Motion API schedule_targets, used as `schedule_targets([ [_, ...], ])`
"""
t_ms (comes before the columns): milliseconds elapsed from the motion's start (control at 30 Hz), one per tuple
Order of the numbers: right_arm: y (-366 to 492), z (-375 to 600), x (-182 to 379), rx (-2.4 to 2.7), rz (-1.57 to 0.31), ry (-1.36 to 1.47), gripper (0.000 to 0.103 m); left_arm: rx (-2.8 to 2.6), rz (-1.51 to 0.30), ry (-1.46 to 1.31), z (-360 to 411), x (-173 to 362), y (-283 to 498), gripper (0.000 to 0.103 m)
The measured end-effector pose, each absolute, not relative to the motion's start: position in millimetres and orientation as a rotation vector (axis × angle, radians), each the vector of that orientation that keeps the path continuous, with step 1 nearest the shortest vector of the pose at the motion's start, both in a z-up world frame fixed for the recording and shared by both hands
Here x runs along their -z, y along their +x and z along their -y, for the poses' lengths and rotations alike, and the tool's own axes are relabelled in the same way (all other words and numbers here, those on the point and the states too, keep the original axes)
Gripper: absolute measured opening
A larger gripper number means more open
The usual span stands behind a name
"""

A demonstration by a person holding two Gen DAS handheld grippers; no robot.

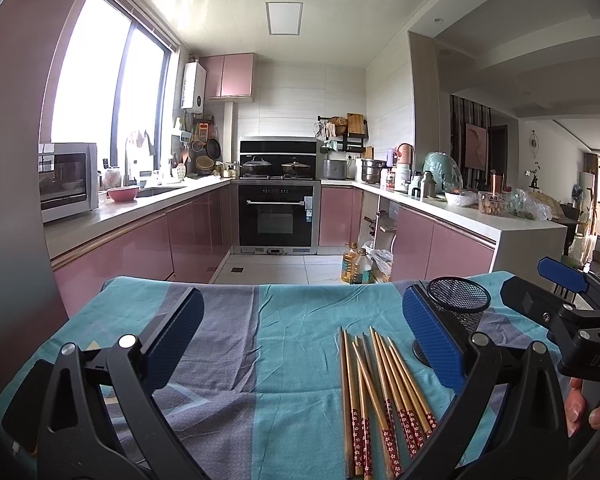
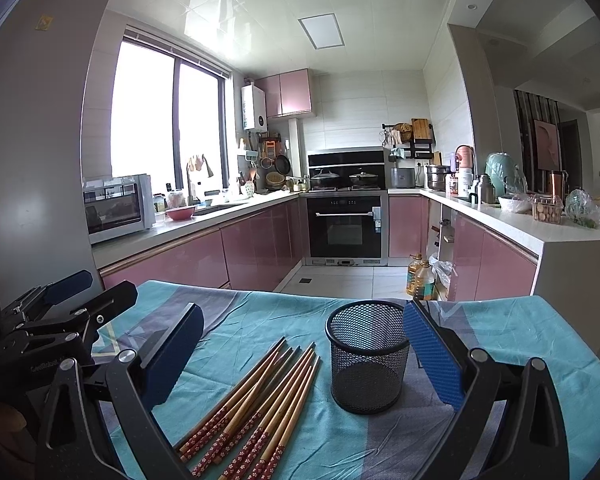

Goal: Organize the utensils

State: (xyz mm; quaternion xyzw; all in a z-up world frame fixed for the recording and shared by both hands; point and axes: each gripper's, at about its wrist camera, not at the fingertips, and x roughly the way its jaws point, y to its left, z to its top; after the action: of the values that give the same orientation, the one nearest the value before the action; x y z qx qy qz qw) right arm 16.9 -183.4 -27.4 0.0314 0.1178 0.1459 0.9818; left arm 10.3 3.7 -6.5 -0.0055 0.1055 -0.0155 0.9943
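Several wooden chopsticks [image 1: 380, 396] with red flowered ends lie in a loose bundle on the teal and grey tablecloth [image 1: 284, 344]; they also show in the right wrist view as chopsticks [image 2: 260, 404]. An empty black mesh holder [image 2: 367, 360] stands upright just right of them, partly hidden behind a finger as the mesh holder [image 1: 458, 304] in the left wrist view. My left gripper [image 1: 300, 340] is open above the cloth, left of the chopsticks. My right gripper [image 2: 304, 356] is open, with chopstick tips and holder between its blue pads.
The cloth-covered table ends at a far edge [image 2: 300, 292] facing a kitchen with pink cabinets, an oven [image 2: 346, 226] and oil bottles [image 2: 420, 278] on the floor. A hand [image 1: 584, 404] holds the right gripper handle at the left wrist view's right edge.
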Motion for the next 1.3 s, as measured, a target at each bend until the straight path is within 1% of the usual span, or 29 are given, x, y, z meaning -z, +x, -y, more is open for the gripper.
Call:
schedule_targets([
  [1300,38,185,34,-0.334,-0.305,0.084,0.096,-0.006,-0.265,0.018,-6,10,23,0.098],
])
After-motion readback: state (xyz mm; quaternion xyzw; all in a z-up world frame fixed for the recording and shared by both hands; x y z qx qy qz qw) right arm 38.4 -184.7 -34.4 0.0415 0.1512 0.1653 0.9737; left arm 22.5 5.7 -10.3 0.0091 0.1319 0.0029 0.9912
